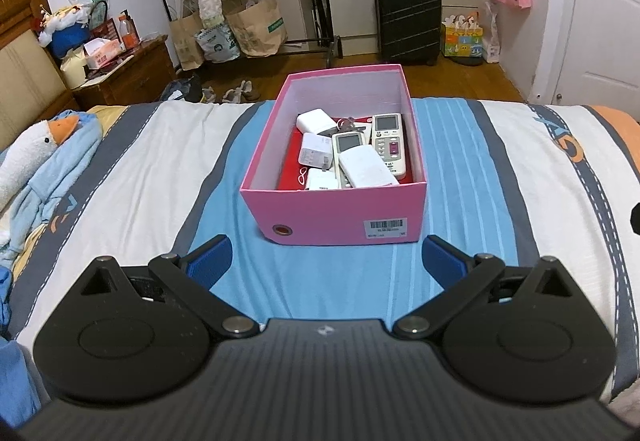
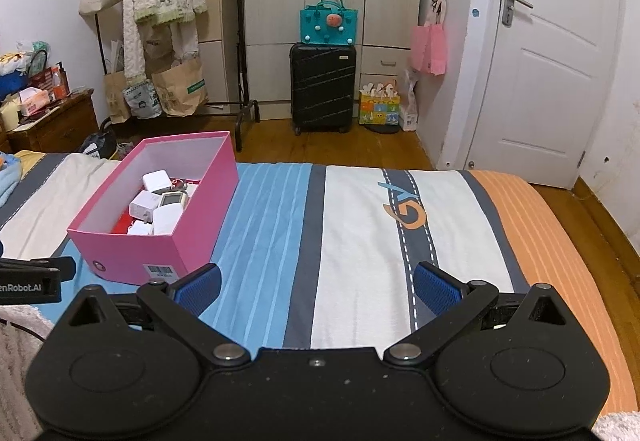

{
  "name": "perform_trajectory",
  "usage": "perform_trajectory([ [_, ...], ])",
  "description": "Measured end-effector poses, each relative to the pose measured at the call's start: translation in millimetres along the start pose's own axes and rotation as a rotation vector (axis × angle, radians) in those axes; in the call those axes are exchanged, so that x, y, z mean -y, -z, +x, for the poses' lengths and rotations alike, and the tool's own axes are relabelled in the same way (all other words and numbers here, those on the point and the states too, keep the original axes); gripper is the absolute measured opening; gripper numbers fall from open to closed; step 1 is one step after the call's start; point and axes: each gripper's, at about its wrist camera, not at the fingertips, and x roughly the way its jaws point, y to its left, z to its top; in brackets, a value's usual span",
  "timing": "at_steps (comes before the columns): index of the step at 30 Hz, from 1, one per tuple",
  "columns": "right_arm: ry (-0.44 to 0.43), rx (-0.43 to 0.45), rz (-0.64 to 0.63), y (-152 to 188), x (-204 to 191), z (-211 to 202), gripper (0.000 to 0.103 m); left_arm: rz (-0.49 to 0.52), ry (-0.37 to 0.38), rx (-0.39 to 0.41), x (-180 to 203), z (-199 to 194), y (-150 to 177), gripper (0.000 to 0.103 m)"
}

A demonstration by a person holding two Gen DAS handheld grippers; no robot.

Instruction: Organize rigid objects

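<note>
A pink cardboard box (image 1: 336,217) stands on the striped bed, straight ahead in the left wrist view and at the left in the right wrist view (image 2: 132,257). Inside lie white remote controls (image 1: 388,143), white charger plugs (image 1: 316,151) and a set of keys (image 1: 348,125) on a red card. My left gripper (image 1: 326,259) is open and empty, just in front of the box's near wall. My right gripper (image 2: 316,287) is open and empty, over the bed to the right of the box.
A plush goose (image 1: 36,149) and blue clothes lie at the bed's left. Beyond the bed are a wooden nightstand (image 1: 128,77), a clothes rack with bags (image 2: 160,41), a black suitcase (image 2: 323,87) and a white door (image 2: 552,81).
</note>
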Motion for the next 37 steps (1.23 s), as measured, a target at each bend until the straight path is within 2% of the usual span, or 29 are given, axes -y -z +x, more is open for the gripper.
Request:
perform_trajectory([
  [7,0.000,-0.015,0.006,1.8,-2.0,-0.4,0.103,-0.002,-0.011,-0.017,-0.6,3.9,-0.8,0.103],
  [15,0.001,0.017,0.022,0.1,-2.4,-7.6,0.103,0.004,-0.011,0.006,-0.6,-1.3,-0.5,0.103],
  [27,-0.002,0.013,0.017,0.8,-4.5,-9.0,0.103,0.003,-0.030,-0.011,-1.1,5.1,-0.2,0.103],
  [37,0.003,0.006,0.019,1.4,-3.8,-5.5,0.103,0.018,-0.014,0.010,0.1,-1.3,0.3,0.103],
])
